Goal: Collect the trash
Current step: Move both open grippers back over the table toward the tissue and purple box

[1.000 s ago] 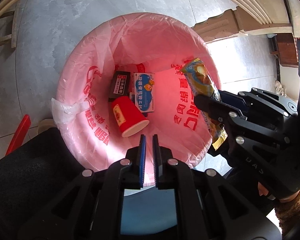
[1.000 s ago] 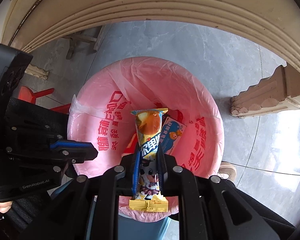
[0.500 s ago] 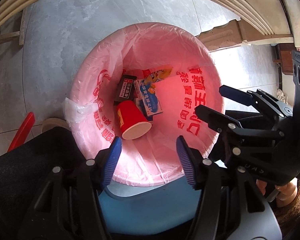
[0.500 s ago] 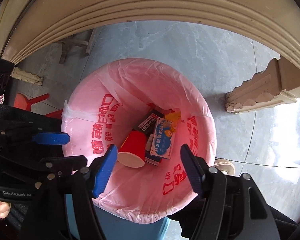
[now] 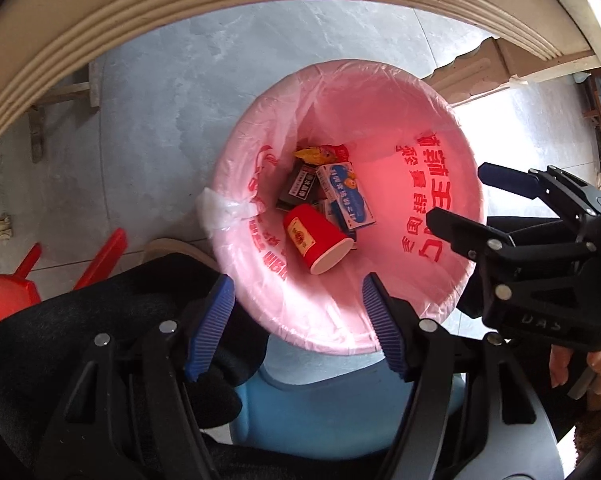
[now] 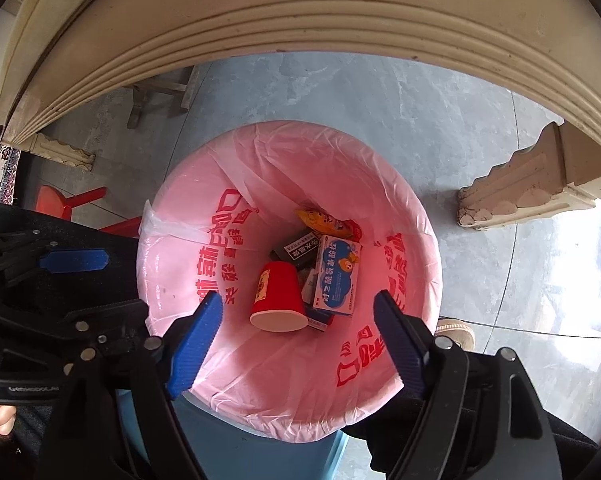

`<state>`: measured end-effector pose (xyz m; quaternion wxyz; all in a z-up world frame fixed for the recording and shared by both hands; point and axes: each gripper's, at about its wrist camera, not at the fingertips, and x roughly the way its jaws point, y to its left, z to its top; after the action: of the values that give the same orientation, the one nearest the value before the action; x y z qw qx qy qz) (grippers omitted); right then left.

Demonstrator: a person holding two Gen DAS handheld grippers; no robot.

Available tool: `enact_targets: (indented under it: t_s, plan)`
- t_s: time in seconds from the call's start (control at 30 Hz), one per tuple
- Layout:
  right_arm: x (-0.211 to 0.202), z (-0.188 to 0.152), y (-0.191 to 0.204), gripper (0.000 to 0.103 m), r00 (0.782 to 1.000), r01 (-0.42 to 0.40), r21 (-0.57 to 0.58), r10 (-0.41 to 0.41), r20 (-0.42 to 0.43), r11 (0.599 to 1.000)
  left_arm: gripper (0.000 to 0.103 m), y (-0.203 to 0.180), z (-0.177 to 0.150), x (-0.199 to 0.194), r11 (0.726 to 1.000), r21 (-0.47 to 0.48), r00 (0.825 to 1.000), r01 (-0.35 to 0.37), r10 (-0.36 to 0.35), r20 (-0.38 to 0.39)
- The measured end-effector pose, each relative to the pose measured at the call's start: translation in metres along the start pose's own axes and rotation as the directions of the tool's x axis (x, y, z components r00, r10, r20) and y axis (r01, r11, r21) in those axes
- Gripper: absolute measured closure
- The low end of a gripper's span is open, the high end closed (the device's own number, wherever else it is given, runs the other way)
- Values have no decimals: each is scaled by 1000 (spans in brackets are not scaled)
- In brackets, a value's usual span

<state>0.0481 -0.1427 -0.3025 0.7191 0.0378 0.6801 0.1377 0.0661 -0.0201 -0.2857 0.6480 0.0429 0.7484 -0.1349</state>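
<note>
A blue bin lined with a pink bag [image 5: 452, 160] [image 6: 188, 208] stands on the floor below both grippers. Inside lie a red paper cup [image 5: 316, 240] [image 6: 278, 296], a blue and white box [image 5: 346, 194] [image 6: 336, 274], a dark box [image 5: 302, 188] [image 6: 298, 248] and a yellow snack wrapper [image 5: 316, 154] [image 6: 324, 222]. My left gripper [image 5: 300, 324] is open and empty above the bin's near rim. My right gripper [image 6: 296, 340] is open and empty above the bin; it also shows at the right of the left wrist view [image 5: 472, 196].
A cream table edge [image 6: 300, 32] arches over the grey tiled floor [image 5: 160, 100]. A carved table foot [image 6: 516, 196] stands right of the bin. Red plastic stool legs [image 5: 100, 256] and a shoe [image 6: 456, 330] are near the bin.
My right gripper opened and the yellow wrapper dropped into the bin. My left gripper opened too. Both grippers have risen higher above the bin.
</note>
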Motion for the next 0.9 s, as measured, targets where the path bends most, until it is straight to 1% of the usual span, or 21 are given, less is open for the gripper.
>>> enact_targets:
  t_s: [0.07, 0.13, 0.2, 0.3, 0.37, 0.4, 0.47, 0.5, 0.57, 0.63, 0.67, 0.77, 0.9]
  plan:
    - [-4, -2, 5, 26, 1000, 14, -7, -14, 4, 1000, 37, 5, -6, -11, 1000, -12, 1000, -6, 6, -5]
    - [-12, -5, 11, 26, 1000, 6, -13, -6, 0, 1000, 37, 9, -12, -29, 1000, -19, 1000, -25, 25, 0]
    - [-27, -10, 16, 26, 1000, -4, -20, 4, 12, 1000, 37, 12, -17, -54, 998, -7, 998, -55, 55, 20]
    - [-63, -15, 28, 26, 999, -16, -39, 18, 45, 999, 37, 19, -21, -102, 993, 15, 991, -119, 117, 70]
    - [-95, -13, 34, 25, 996, -37, -49, 41, 80, 998, 37, 26, -19, -140, 986, 20, 979, -166, 162, 120]
    - [-114, -11, 36, 25, 993, -43, -58, 49, 106, 997, 36, 30, -16, -163, 981, 21, 970, -192, 187, 154]
    - [-153, 1, 39, 14, 986, -47, -77, 58, 155, 996, 34, 36, -9, -209, 975, 34, 952, -222, 209, 225]
    - [-173, 9, 39, 7, 983, -42, -82, 56, 177, 996, 31, 39, -4, -233, 973, 41, 942, -227, 209, 262]
    - [-213, 28, 41, 7, 973, -47, -96, 68, 222, 994, 26, 39, 8, -276, 966, 87, 922, -242, 201, 331]
    - [-252, 51, 43, 7, 965, -44, -112, 72, 253, 993, 23, 38, 20, -312, 953, 140, 905, -269, 201, 375]
    - [-266, 63, 45, 7, 963, -36, -119, 67, 261, 992, 23, 35, 26, -329, 943, 181, 901, -281, 193, 389]
    - [-306, 96, 56, 7, 956, -13, -142, 54, 289, 990, 22, 24, 46, -364, 895, 332, 903, -298, 150, 404]
    - [-337, 138, 71, 7, 951, 15, -165, 36, 306, 986, 21, 8, 75, -385, 826, 458, 904, -329, 135, 407]
